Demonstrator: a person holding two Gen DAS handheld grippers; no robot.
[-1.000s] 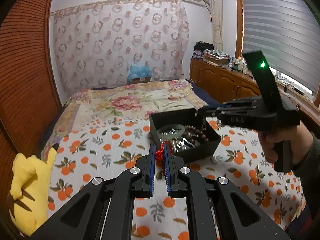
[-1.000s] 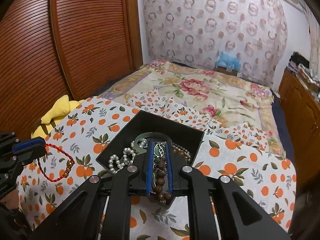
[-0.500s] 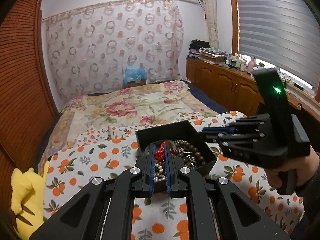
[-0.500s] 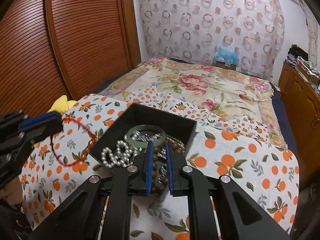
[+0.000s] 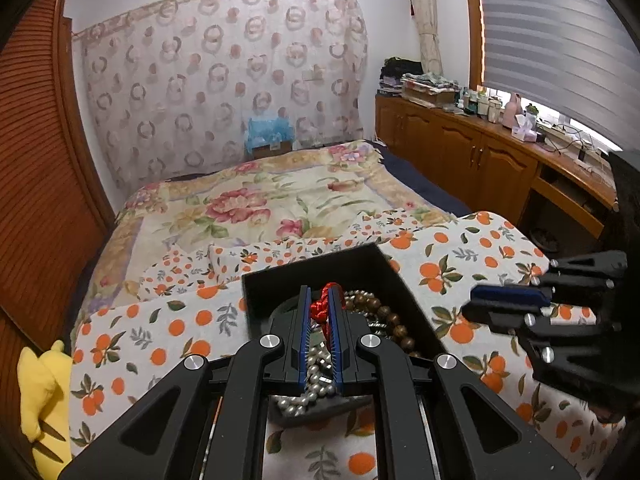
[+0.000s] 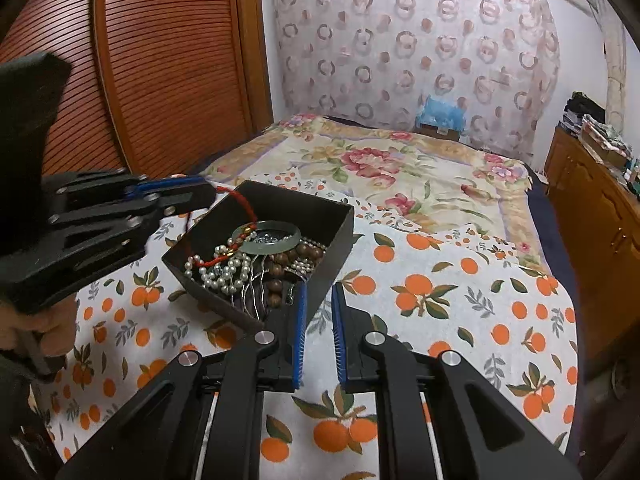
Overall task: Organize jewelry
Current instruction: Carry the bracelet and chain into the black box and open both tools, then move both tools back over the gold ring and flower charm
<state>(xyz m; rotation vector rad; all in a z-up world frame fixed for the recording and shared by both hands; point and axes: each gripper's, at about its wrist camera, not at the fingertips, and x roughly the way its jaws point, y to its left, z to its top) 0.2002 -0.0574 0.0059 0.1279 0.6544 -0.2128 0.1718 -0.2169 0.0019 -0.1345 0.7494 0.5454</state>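
A black open box (image 6: 340, 220) sits on the orange-print cloth and holds a pearl strand (image 6: 224, 268), a pale green bangle (image 6: 280, 244) and brown wooden beads (image 6: 304, 254). My left gripper (image 5: 320, 300) hangs over the box (image 5: 320, 258), shut on a red cord bracelet (image 5: 322, 306). In the right wrist view the left gripper (image 6: 200, 192) reaches in from the left, and the red cord (image 6: 240, 204) trails from it down onto the pearls. My right gripper (image 6: 319, 292) stands at the box's near right corner with a narrow gap and nothing between its fingers; it shows at the right (image 5: 474, 300).
The orange-print cloth (image 6: 440, 300) lies over a bed with a floral spread (image 5: 256, 200). A yellow plush toy (image 5: 40, 392) sits at the left edge. Wooden cabinets (image 5: 480, 160) run along the right and a slatted wooden door (image 6: 160, 60) along the left. A hand (image 6: 48, 328) holds the left gripper.
The left gripper has carried the red cord from the cloth to above the box. The right gripper has drawn back from over the box to its near corner, and the brown beads now lie in the box.
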